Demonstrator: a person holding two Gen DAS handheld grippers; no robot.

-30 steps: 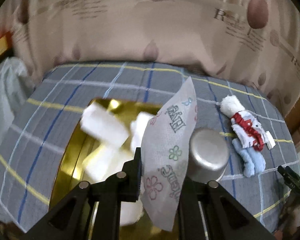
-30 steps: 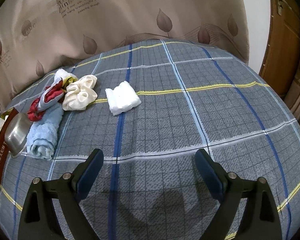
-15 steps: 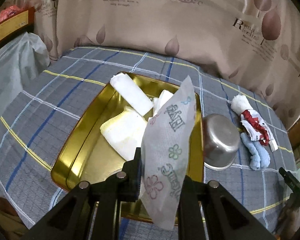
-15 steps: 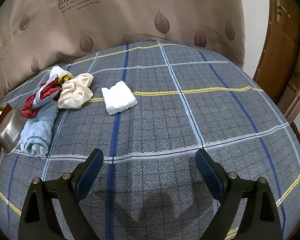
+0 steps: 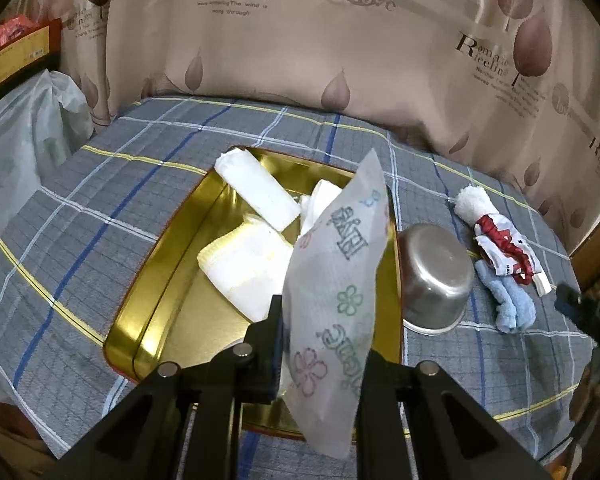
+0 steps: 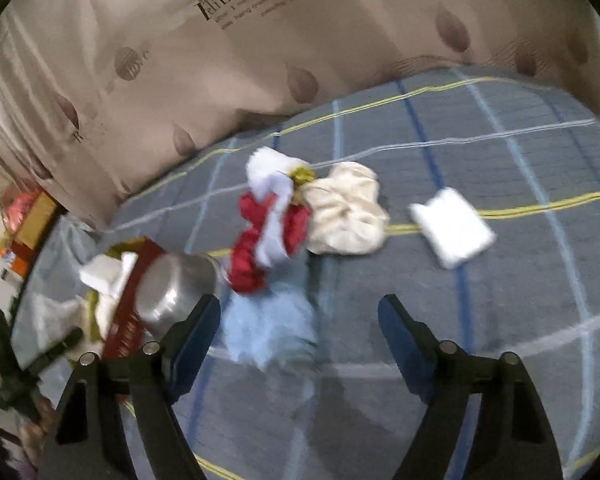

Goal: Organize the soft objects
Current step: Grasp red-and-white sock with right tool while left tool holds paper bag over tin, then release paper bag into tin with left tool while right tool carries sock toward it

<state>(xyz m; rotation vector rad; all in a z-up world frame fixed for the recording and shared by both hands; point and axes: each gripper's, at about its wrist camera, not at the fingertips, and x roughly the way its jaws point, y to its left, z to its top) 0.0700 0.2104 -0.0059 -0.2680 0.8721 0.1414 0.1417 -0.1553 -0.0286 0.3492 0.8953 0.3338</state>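
Your printed tissue pack [image 5: 336, 304] stands nearly upright, long axis running up and away from you, pinched at its lower half in the left gripper [image 5: 320, 344], whose jaws are pressed together on it. Take the gold tray [image 5: 172, 280] as your landmark: the pack hangs over the tray's near right part, just this side of the white folded pieces [image 5: 248, 264] already lying in it, so I judge a short drop is all that is left.

Right of the tray stands the upturned steel bowl [image 5: 436, 276], and beyond that the blue towel roll [image 6: 268, 332]. That roll lies straight ahead of your right gripper [image 6: 300, 316], between its spread tips; the jaws have just been narrowing, yet nothing is pinched. Your right hand is clearly the nearer to it.
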